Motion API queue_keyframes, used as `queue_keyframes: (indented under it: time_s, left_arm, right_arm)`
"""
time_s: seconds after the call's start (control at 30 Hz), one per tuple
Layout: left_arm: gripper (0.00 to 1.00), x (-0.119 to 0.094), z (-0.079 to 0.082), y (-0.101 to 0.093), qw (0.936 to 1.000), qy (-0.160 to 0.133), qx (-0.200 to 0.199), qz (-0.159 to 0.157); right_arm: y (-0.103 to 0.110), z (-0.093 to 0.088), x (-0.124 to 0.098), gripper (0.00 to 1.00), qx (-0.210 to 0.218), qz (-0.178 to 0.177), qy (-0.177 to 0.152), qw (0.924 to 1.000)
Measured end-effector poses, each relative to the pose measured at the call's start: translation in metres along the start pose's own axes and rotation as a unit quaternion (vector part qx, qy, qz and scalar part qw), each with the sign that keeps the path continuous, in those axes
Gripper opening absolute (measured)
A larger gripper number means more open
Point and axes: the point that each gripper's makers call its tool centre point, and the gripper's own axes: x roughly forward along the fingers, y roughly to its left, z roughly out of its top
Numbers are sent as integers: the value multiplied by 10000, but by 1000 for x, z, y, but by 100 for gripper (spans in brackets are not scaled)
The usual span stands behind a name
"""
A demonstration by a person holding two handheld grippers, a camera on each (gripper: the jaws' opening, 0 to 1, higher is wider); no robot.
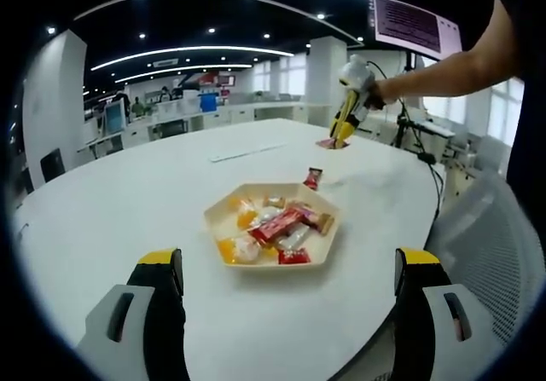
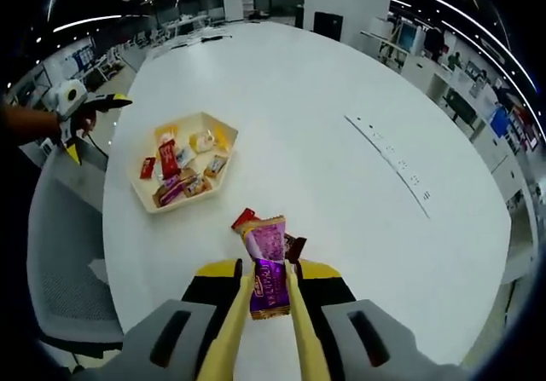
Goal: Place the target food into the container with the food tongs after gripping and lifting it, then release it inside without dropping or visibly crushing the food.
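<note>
Purple foil snack (image 2: 269, 270), light and crinkly (easily crushed), sits low centre in the right gripper view, pinched by yellow tongs (image 2: 264, 338) in the right gripper (image 2: 266, 300). Its fingers are closed on the tongs; a gentle grip mid-packet suits. Left gripper (image 1: 290, 270) fingers gape empty near the tray (image 1: 271, 232) on the bench (image 1: 128, 193).

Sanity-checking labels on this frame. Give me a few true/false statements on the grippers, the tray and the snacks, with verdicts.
1. The right gripper is shut on a purple snack packet. True.
2. The left gripper holds a candy. False: its fingers stand wide apart with nothing between them.
3. The hexagonal tray holds several wrapped snacks. True.
4. The tray sits on a dark wooden table. False: the table is white.
5. A small red packet lies on the table outside the tray. True.
6. The purple snack packet is already inside the tray. False: it is held apart from the tray, over the table.
</note>
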Motion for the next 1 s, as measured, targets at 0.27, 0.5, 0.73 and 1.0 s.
queue_keyframes:
  time_s: [0.27, 0.5, 0.73, 1.0]
  left_arm:
    - [100, -1, 1, 0, 10000, -28, -6, -4]
    - [100, -1, 2, 0, 10000, -60, 5, -10]
    - [100, -1, 3, -1, 10000, -91, -19, -9]
    - [100, -2, 4, 1, 9999, -108, 91, 32]
  right_arm:
    - [-1, 5, -5, 24, 54, -41, -42, 10000]
    - [5, 13, -6, 24, 128, -15, -17, 9999]
    - [11, 26, -5, 24, 101, -25, -16, 9999]
    - [20, 41, 0, 24, 187, 8, -65, 9998]
